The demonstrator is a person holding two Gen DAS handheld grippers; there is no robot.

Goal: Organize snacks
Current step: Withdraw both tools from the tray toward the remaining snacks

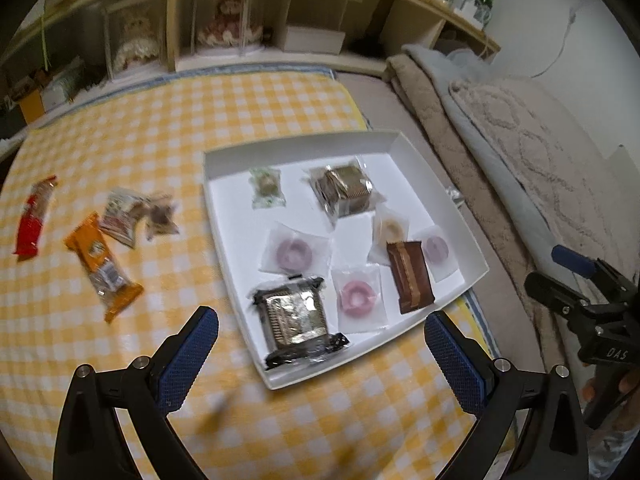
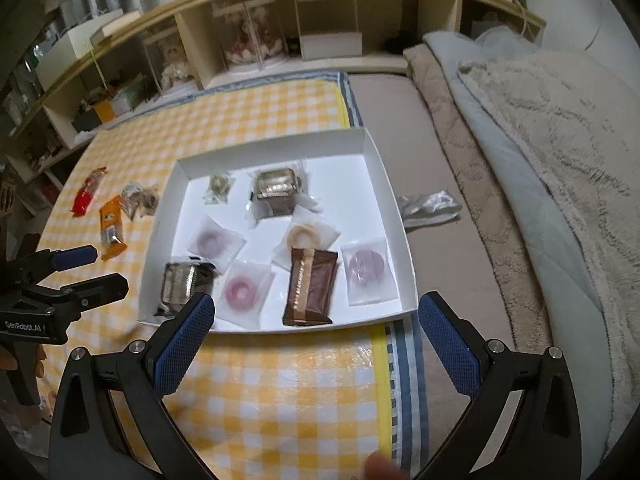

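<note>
A white tray (image 1: 404, 142) (image 2: 376, 148) on the yellow checked cloth holds several wrapped snacks: ring sweets, a brown bar (image 1: 410, 276) (image 2: 310, 286), a silver pack (image 1: 294, 316) (image 2: 180, 280). Loose on the cloth left of the tray lie a red bar (image 1: 34, 216) (image 2: 88, 190), an orange bar (image 1: 104, 266) (image 2: 111, 226) and a small clear packet (image 1: 136, 214) (image 2: 138, 198). My left gripper (image 1: 320, 344) (image 2: 92, 268) is open and empty, above the tray's near edge. My right gripper (image 2: 316, 332) (image 1: 560, 276) is open and empty, at the tray's near right side.
A crumpled clear wrapper (image 2: 430, 206) lies on the grey mat right of the tray. Folded blankets (image 2: 540, 140) are piled at the right. A low wooden shelf (image 2: 256, 40) with boxes and dolls runs along the back.
</note>
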